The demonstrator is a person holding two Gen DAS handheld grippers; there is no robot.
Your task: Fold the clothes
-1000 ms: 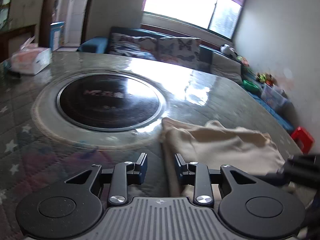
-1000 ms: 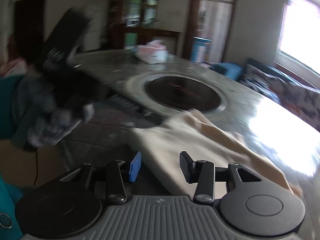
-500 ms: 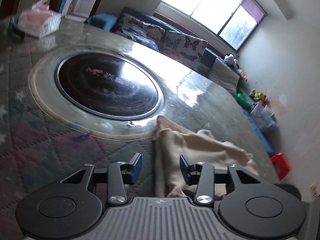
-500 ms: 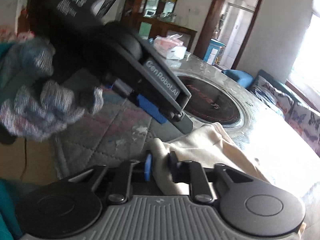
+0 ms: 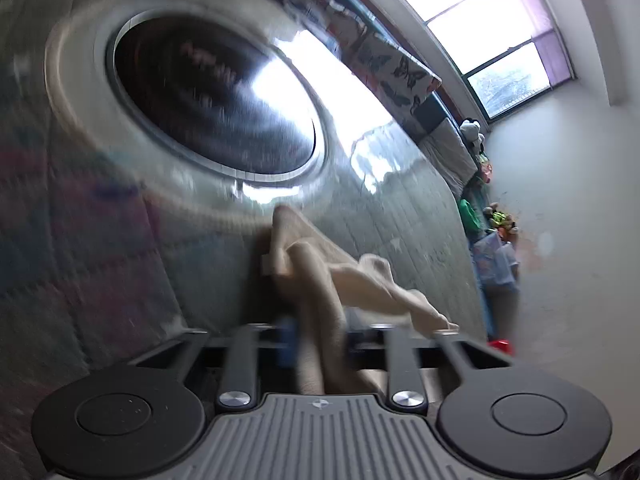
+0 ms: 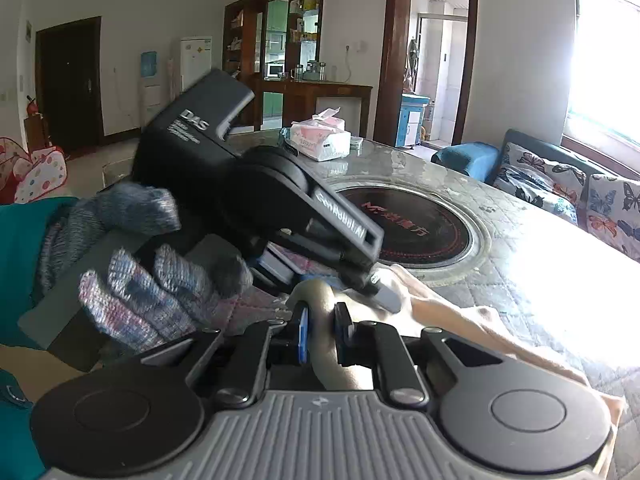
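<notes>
A beige garment lies crumpled on the quilted table in front of the round black hob plate. My left gripper is tilted, and its jaws are closing with a raised ridge of the cloth pinched between them. In the right wrist view the same garment trails off to the right. My right gripper is shut on a rolled fold at its near edge. The left gripper, held by a gloved hand, bites the cloth just beyond the right one.
A tissue box sits at the table's far side, beyond the hob plate. A butterfly-print sofa runs under the window. A red stool and toys stand by the wall.
Both grippers went from open over the cloth's edge to closed on it. The left gripper rolled and came in close beside the right one. The cloth's edge is now lifted into ridges.
</notes>
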